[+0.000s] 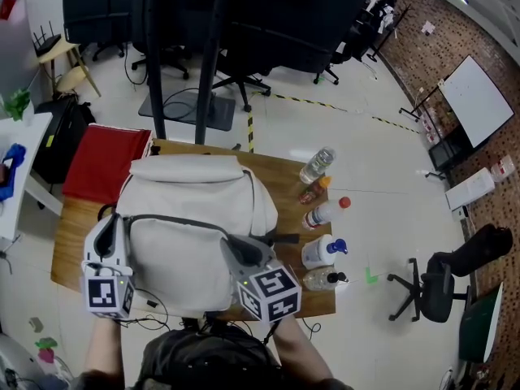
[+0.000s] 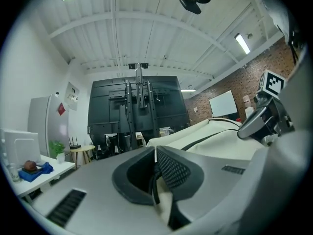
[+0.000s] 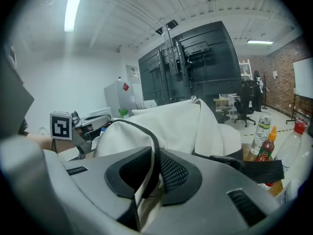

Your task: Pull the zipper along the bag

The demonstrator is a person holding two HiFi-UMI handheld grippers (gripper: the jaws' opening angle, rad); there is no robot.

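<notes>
A white backpack [image 1: 195,210] lies on the wooden table [image 1: 280,177], with a dark zipper line [image 1: 175,220] arcing across its top. My left gripper [image 1: 114,224] is at the bag's left side. In the left gripper view it [image 2: 155,173] is shut on a thin dark zipper pull [image 2: 154,185], with cream fabric below. My right gripper [image 1: 237,249] is at the bag's right front. In the right gripper view it [image 3: 156,173] is shut on a fold of bag fabric [image 3: 181,121], and the zipper band [image 3: 142,129] runs in between the pads.
Several bottles stand along the table's right edge, from a clear water bottle [image 1: 317,165] to a blue-topped spray bottle [image 1: 323,250] and a pump bottle [image 1: 323,279]. A red cloth [image 1: 106,165] lies at the back left. Cables [image 1: 154,307] trail over the front edge.
</notes>
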